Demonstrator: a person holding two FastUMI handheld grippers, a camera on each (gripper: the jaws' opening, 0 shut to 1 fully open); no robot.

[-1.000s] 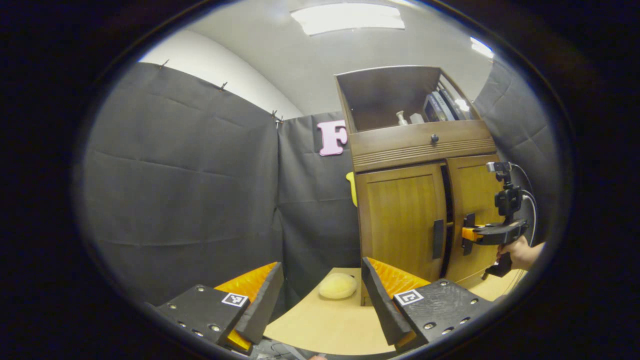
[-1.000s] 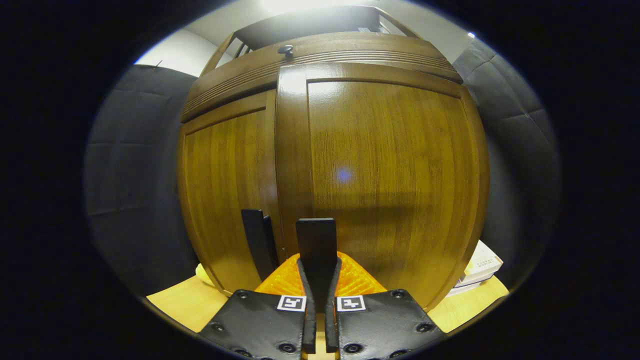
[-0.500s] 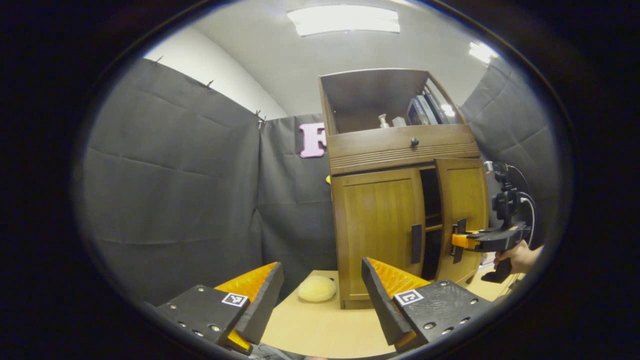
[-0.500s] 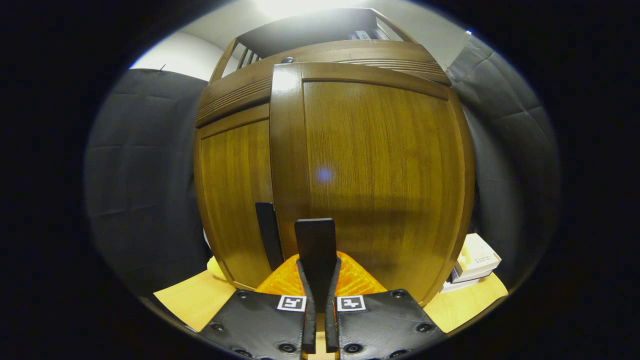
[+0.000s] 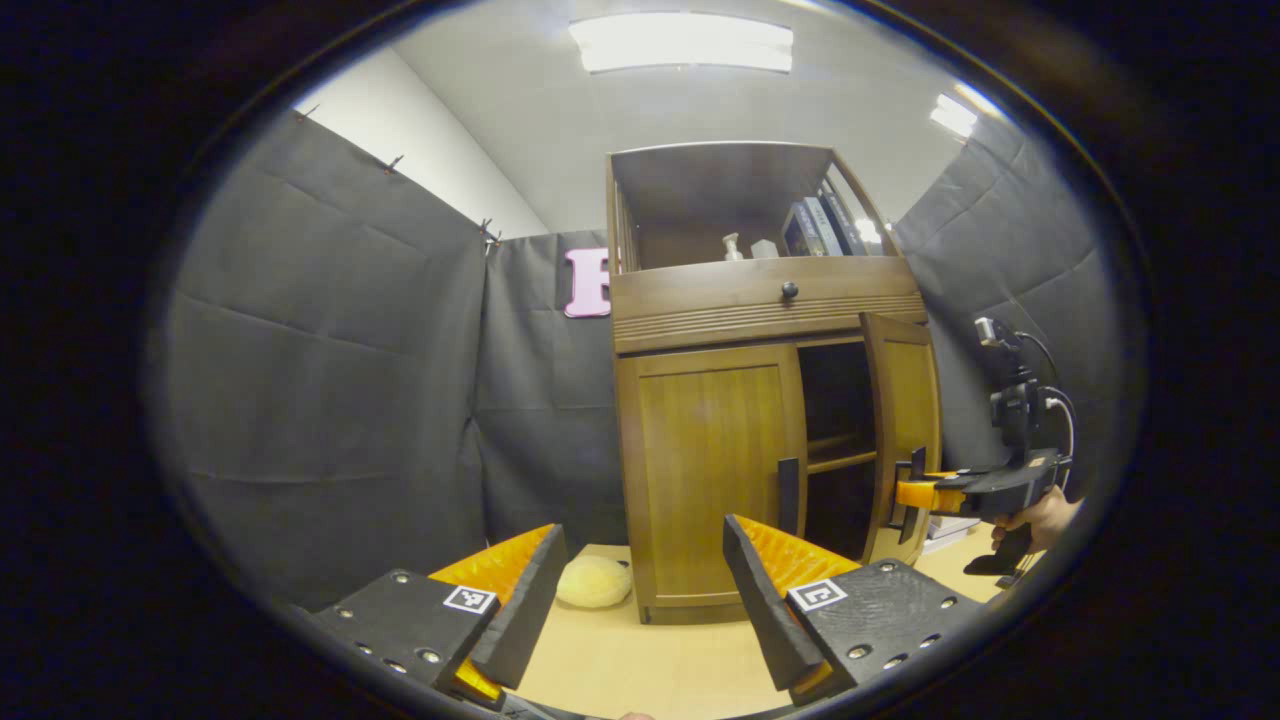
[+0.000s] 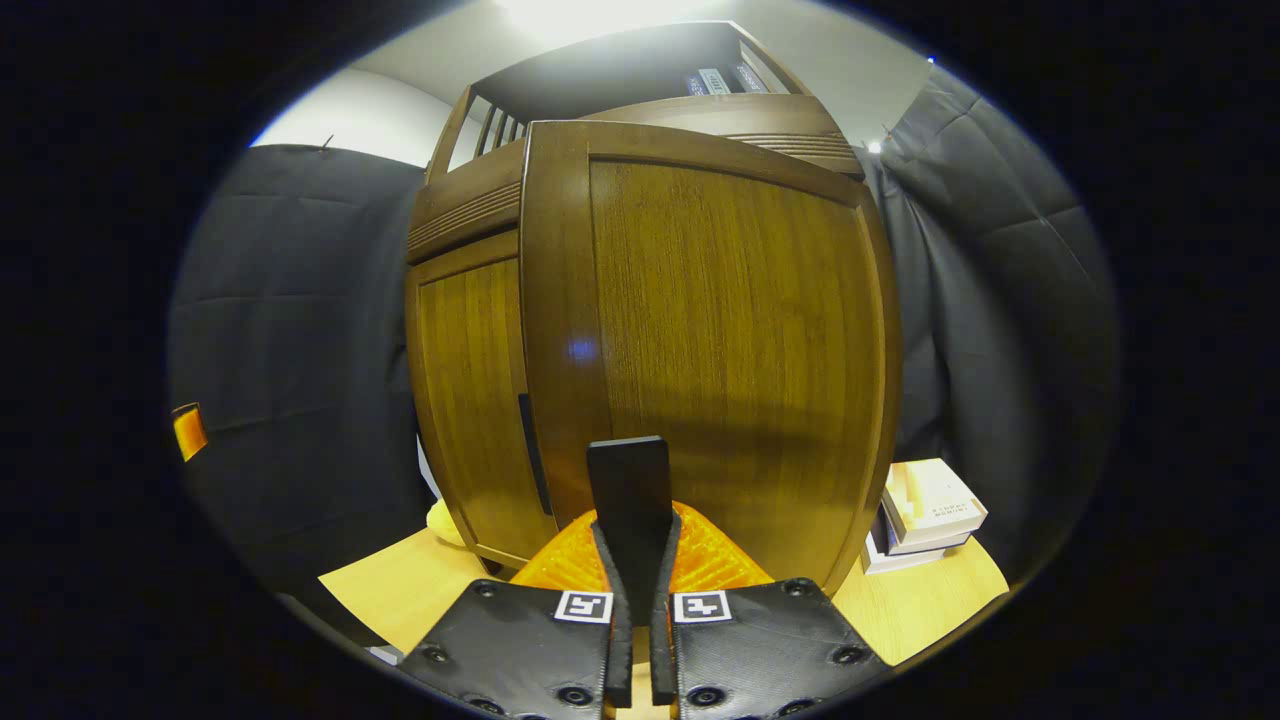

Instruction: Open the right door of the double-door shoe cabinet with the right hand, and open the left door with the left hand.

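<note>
Right gripper view: door handle (image 6: 628, 492) between fingers (image 6: 610, 590).

Free room before the left door; the right door stands out into the way

The counter (image 5: 640, 660) lies bare between the left claw (image 5: 640, 590) and the shut left door (image 5: 710, 470), with a yellow ball (image 5: 592, 582) just beside the cabinet's left foot. The swung-out right door (image 5: 905, 420) and the right claw (image 5: 912, 494) clamped on its handle (image 6: 630, 500) block the right side, as do the boxes (image 6: 925, 510) stacked by the hinge. The gap between the doors gapes dark.
</note>
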